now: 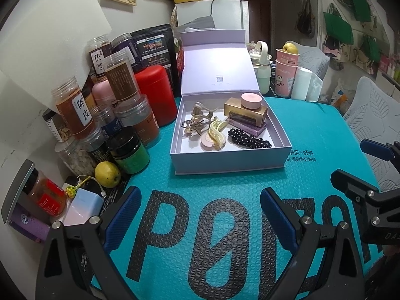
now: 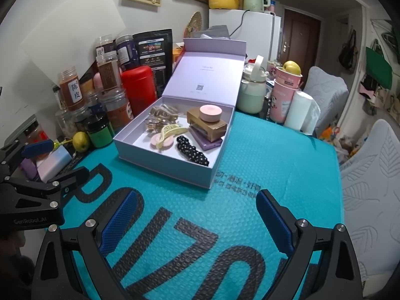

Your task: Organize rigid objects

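Seemingly the sorting is nearly finished: ahead of the left gripper (image 1: 200, 215) and right gripper (image 2: 197, 215), both spread wide and empty, the lavender cardboard box (image 1: 230, 161) already holds glossy hair claws (image 1: 200, 120), a beaded black clip (image 1: 250, 138), a gold carton (image 1: 246, 110) and a round pink tin (image 1: 251, 100); its hinged lid stands open, left to close

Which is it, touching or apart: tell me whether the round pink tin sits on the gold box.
Touching. The right wrist view shows the pink tin resting directly on top of the gold box, with no gap beneath it; the left wrist view agrees.
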{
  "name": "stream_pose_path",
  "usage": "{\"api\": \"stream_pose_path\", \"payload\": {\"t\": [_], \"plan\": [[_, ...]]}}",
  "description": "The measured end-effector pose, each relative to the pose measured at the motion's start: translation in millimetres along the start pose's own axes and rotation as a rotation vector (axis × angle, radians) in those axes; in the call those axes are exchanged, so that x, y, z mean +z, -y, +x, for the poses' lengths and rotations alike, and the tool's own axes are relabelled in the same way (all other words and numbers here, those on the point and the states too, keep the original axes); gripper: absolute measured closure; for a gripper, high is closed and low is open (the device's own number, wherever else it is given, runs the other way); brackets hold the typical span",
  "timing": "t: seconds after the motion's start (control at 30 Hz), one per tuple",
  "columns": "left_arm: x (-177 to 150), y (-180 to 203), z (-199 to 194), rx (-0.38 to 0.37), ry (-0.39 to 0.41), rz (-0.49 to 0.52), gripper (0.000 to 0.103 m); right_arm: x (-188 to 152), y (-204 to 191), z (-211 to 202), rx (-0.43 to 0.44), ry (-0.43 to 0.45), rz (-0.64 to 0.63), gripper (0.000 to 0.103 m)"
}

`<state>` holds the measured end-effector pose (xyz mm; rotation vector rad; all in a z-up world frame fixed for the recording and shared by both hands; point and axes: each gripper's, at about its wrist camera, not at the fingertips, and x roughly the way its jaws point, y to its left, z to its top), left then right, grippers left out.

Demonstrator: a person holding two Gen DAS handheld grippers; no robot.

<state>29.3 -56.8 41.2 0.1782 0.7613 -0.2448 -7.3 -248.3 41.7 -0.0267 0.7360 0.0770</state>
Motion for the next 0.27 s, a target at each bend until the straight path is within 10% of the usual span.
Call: {"api": "stream_pose_path", "payload": {"t": [0.27], "plan": [[-2.6, 3.0, 7.3, -0.004, -0.024, 0.002, 0.005, -2.9, -0.4, 0.4, -0.004, -0.008, 0.008, 0.006]]}}
